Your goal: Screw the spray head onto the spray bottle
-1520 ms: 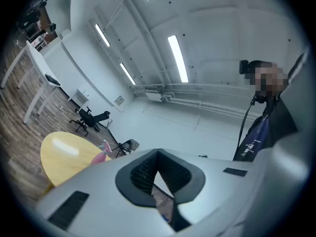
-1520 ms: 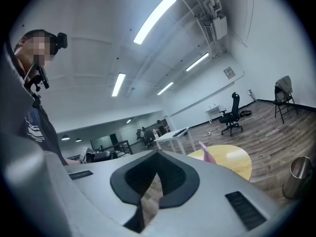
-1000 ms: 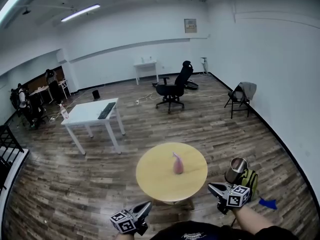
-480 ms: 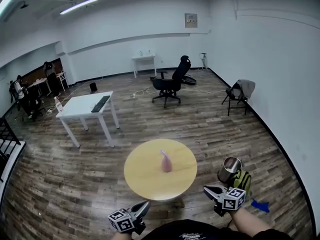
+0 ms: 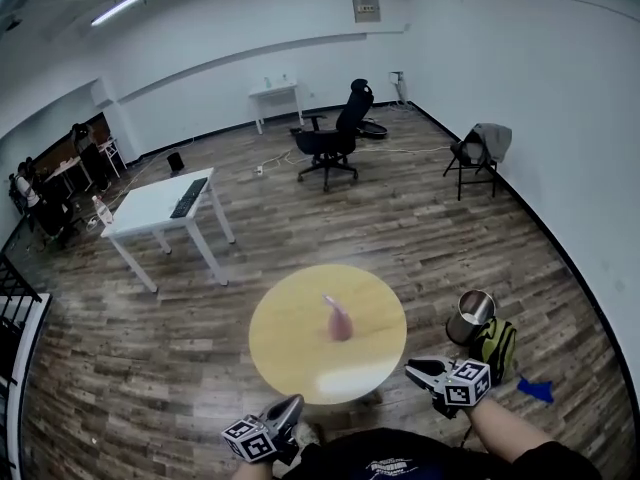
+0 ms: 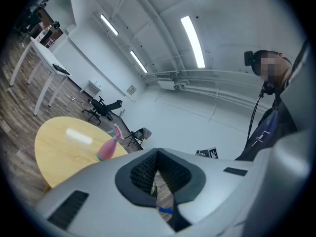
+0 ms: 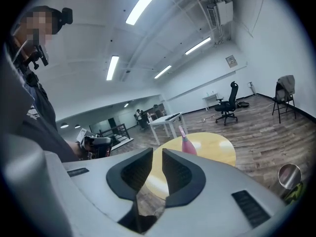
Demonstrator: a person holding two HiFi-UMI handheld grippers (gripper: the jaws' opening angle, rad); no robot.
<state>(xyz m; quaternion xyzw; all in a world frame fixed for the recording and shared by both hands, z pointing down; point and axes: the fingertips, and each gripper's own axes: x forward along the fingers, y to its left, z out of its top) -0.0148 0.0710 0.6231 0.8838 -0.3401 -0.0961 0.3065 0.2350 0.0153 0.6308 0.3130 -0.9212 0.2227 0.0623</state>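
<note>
A pink spray bottle [image 5: 340,321] stands upright near the middle of the round yellow table [image 5: 290,353], with a slim pink head on top. In the left gripper view the bottle [image 6: 107,147] shows far ahead, and in the right gripper view the bottle [image 7: 187,144] stands past the jaws. My left gripper [image 5: 288,409] hangs low at the table's near edge, shut and empty. My right gripper [image 5: 415,369] is held off the table's right side. Its jaws are opening with nothing between them. Both are well short of the bottle.
A metal bin [image 5: 470,316], a green bag [image 5: 497,346] and a blue scrap [image 5: 535,389] lie on the floor to the right of the table. Farther off are a white desk [image 5: 160,208], an office chair [image 5: 330,140], a folding chair [image 5: 480,148] and people at the far left.
The head view has tipped and shifted, so the table and bottle sit a little differently in the frame. Both grippers stay low by the body at the near edge.
</note>
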